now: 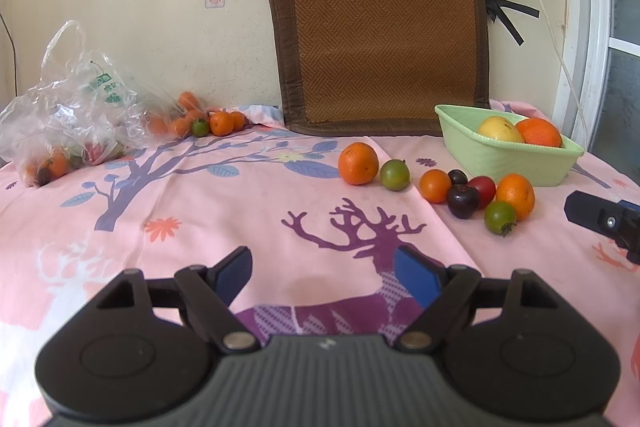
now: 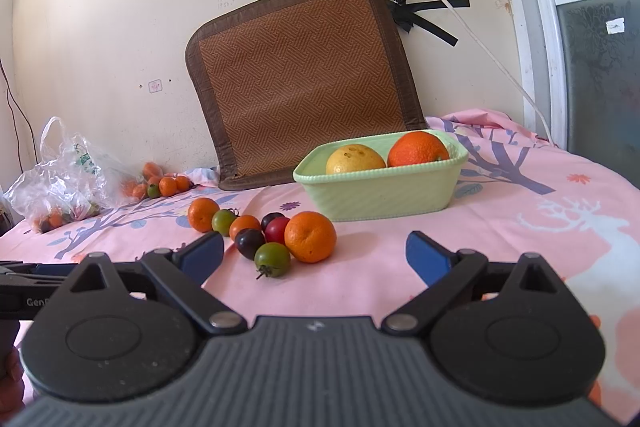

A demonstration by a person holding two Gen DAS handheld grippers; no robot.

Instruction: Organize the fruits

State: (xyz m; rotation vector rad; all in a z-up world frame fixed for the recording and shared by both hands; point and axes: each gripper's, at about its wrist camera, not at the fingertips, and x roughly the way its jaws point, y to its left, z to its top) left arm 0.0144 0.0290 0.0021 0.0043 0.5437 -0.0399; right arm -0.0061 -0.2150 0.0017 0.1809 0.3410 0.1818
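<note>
Surface is a bed under a pink sheet (image 1: 224,223) printed with deer and trees.

Left gripper (image 1: 322,273): fingers spread wide, nothing between them, held low over the purple deer print near the front edge. Right gripper (image 2: 314,253): fingers likewise apart and empty, hanging just in front of the loose fruit cluster.

Green basket (image 2: 380,197) stands toward the back right of the bed, just in front of a brown woven mat (image 2: 300,83) that leans on the wall. Inside the basket: a yellow fruit (image 2: 354,159) on the left and a large orange (image 2: 418,149) on the right, side by side.

Loose fruit lies on the sheet just left of and in front of the basket:
- big orange (image 2: 310,237), nearest the basket's front left corner
- green tomato (image 2: 272,259) with stem, touching that orange on its left
- dark plum (image 2: 249,243) and red tomato (image 2: 278,230), packed close behind
- small orange (image 2: 244,225) and a second dark fruit, part hidden
- further left, another green tomato (image 2: 223,222) beside a medium orange (image 2: 203,214)

Back left corner: crumpled clear plastic bag (image 1: 68,111) with more fruit inside. A few small oranges (image 1: 221,123) and one green fruit have spilled out by the wall.
</note>
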